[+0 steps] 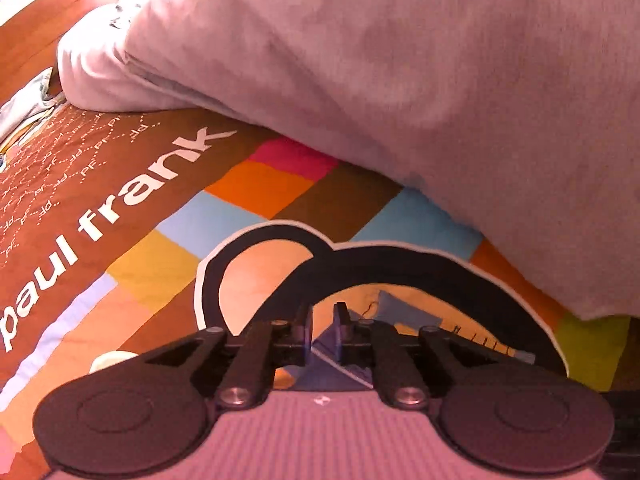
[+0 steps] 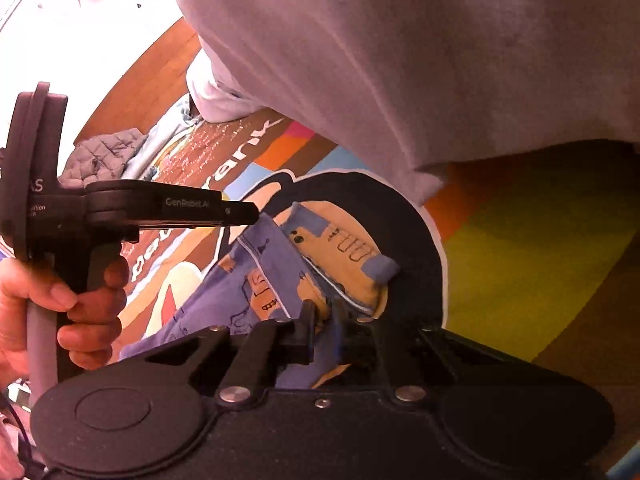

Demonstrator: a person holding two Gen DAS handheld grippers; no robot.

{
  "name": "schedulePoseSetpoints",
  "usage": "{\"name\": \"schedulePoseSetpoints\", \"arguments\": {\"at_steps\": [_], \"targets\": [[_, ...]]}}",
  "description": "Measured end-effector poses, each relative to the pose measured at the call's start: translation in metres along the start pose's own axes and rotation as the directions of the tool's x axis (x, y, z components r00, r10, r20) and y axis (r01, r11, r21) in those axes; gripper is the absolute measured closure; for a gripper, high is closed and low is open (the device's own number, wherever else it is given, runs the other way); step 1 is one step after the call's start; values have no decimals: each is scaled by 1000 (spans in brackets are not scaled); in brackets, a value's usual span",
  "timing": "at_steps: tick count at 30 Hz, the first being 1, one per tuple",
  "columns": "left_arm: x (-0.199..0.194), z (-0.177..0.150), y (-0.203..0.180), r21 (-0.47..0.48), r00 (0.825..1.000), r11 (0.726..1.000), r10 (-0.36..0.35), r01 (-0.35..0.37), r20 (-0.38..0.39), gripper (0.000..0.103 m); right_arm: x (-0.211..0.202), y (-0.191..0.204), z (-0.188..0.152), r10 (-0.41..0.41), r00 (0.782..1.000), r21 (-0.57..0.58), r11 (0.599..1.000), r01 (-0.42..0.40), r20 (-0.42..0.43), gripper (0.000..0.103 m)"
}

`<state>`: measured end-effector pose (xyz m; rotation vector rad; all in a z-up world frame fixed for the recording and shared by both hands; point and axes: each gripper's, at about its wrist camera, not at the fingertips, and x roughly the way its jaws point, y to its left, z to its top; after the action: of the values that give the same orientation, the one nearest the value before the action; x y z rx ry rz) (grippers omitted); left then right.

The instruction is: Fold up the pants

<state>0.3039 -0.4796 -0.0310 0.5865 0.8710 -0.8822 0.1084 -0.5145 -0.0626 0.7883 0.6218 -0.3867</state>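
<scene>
The right tool (image 2: pixel 322 322) is clamped on a fold of the blue and yellow patterned pants (image 2: pixel 280 280), which lie bunched on a colourful printed blanket (image 1: pixel 248 184) just ahead of it. To its left, the left tool (image 1: pixel 322 326) appears pinched on another edge of the pants (image 1: pixel 344 360), though its tips are partly hidden. A pale grey garment (image 1: pixel 400 60) hangs above both.
</scene>
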Motion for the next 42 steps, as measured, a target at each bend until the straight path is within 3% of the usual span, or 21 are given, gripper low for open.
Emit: {"name": "schedulePoseSetpoints", "arguments": {"at_steps": [2, 3, 5, 7, 9, 12, 14, 21, 27, 30, 33, 37, 42], "targets": [[1, -1, -1, 27, 1000, 1000, 5, -4, -9, 78, 0, -1, 0, -8, 1000, 0, 1000, 8, -9, 95], [2, -1, -1, 46, 1000, 999, 7, -6, -11, 63, 0, -1, 0, -9, 1000, 4, 1000, 9, -10, 95], [5, -2, -4, 91, 1000, 996, 11, -9, -23, 42, 1, -1, 0, -12, 1000, 3, 1000, 12, -13, 95], [11, -2, -6, 127, 999, 992, 16, -10, -44, 44, 2, 0, 1, -18, 1000, -6, 1000, 17, -15, 95], [17, -1, -5, 123, 997, 992, -1, 11, -78, 67, 3, 0, 1, -22, 1000, -16, 1000, 22, -21, 95], [17, 0, -6, 105, 995, 994, -31, 40, -91, 90, 5, 0, 2, -26, 999, -20, 999, 25, -28, 98], [15, -2, -7, 106, 996, 994, -22, 31, -90, 95, 6, -1, 3, -22, 999, -12, 1000, 22, -32, 98], [-5, -3, -10, 86, 999, 996, 7, -3, -43, 99, 0, -6, 6, 1, 1000, -4, 1000, -1, -31, 99], [-26, 7, -24, 85, 1000, 996, -25, 24, 17, 99, -21, -13, 10, -9, 998, -11, 1000, 9, 61, 103], [-23, 10, -32, 114, 1000, 993, -6, 5, 7, 99, -22, -20, 12, 3, 999, 4, 1000, -3, 51, 103], [-19, 8, -33, 117, 1000, 993, 2, -2, -5, 99, -14, -22, 11, 36, 999, 9, 999, -35, -14, 86], [-17, 6, -30, 103, 1000, 995, 0, 1, -9, 99, -6, -20, 10, 57, 997, -9, 998, -57, -43, 79], [-18, 7, -32, 110, 1000, 994, 8, -7, -11, 99, 6, -12, 9, 53, 996, -26, 998, -55, -68, 79]]}}
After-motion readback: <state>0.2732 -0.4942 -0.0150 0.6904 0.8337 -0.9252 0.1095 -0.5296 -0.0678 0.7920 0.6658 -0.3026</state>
